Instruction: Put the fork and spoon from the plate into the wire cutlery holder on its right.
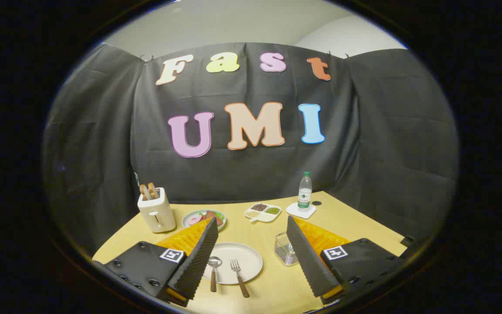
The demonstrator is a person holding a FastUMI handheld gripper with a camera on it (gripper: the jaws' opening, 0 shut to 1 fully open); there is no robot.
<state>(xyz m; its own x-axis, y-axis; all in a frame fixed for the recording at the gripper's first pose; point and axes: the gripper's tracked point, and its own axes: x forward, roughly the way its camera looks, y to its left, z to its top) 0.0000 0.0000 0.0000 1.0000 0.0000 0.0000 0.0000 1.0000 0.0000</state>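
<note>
While my gripper (251, 257) hung above the near edge of the table (355, 218), its fingers stood wide apart and held nothing. Between them, just ahead and below, lay the plate (246, 257), with the spoon (214, 272) on its left part and the fork (239, 277) just beside it to the right, the two apart from each other. Both lay with their long axes running roughly toward me, heads on the plate, handles overhanging its near rim; the fork's handle slanted a little to the right. I judged the spoon nearer my left finger. The wire holder (286, 249) stood just right of the plate, partly hidden behind my right finger. Neither piece was moved yet; I judged a straight descent onto a handle came first.
</note>
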